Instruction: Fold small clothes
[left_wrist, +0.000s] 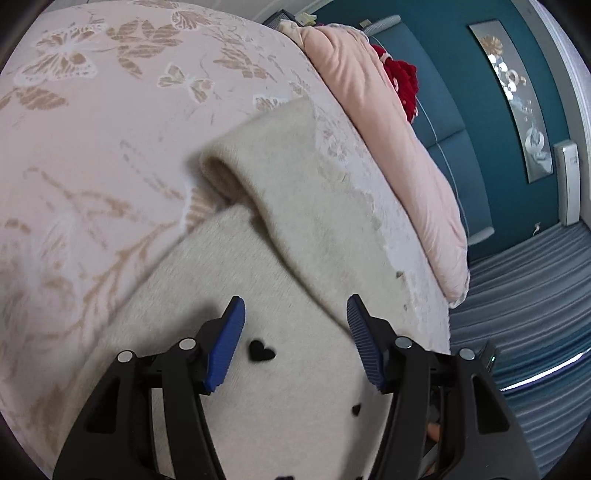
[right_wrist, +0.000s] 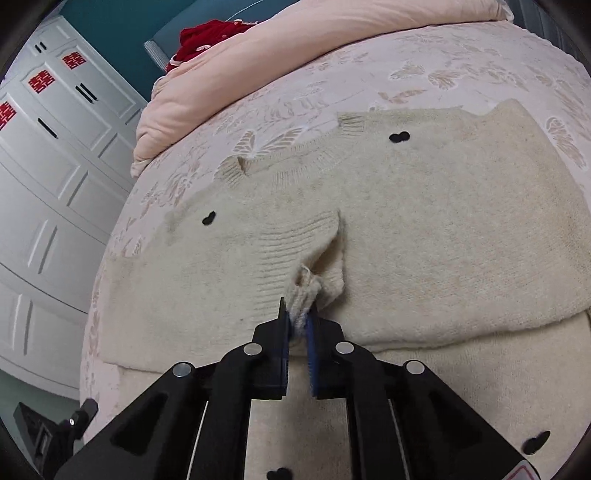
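Observation:
A small cream knitted sweater (right_wrist: 424, 229) with black heart spots lies on a pink flowered bed (right_wrist: 461, 66), its upper part folded down over the body. My right gripper (right_wrist: 300, 314) is shut on the ribbed cuff (right_wrist: 303, 291) of a sleeve, held over the sweater's middle. In the left wrist view the same sweater (left_wrist: 280, 387) lies below my left gripper (left_wrist: 295, 321), which is open and empty just above the knit. A sleeve (left_wrist: 266, 162) lies folded across ahead of it.
A folded pink quilt (left_wrist: 388, 140) and a red garment (left_wrist: 402, 85) lie along the bed's edge by the teal headboard (left_wrist: 454, 122). White wardrobe doors (right_wrist: 55, 166) stand to the left in the right wrist view. A striped floor (left_wrist: 535, 295) shows beyond the bed.

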